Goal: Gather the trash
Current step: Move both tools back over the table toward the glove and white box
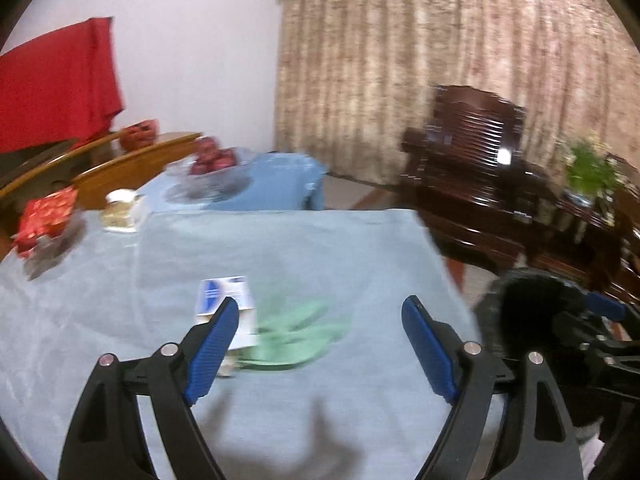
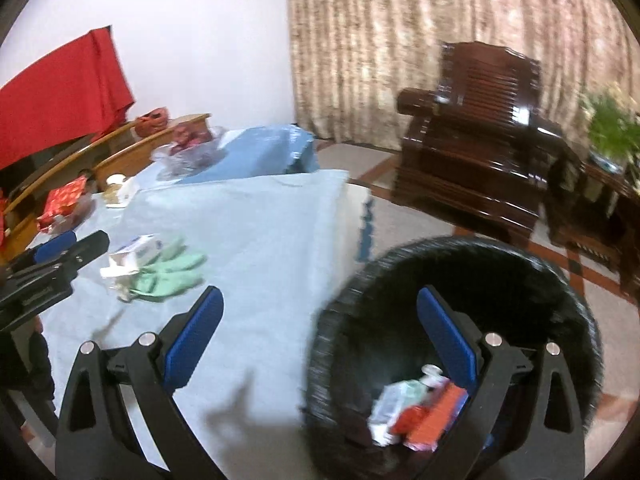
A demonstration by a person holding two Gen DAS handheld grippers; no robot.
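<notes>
A white and blue carton and green gloves lie together on the light blue tablecloth. My left gripper is open and empty, just in front of them. In the right wrist view the carton and the gloves lie at left. My right gripper is open and empty, above the table's right edge and over a black bin holding several pieces of trash. The left gripper shows at the left edge.
A jar, a red packet and a bowl of red fruit stand at the table's far side. A dark wooden armchair and a green plant stand right. The bin is beside the table's right edge.
</notes>
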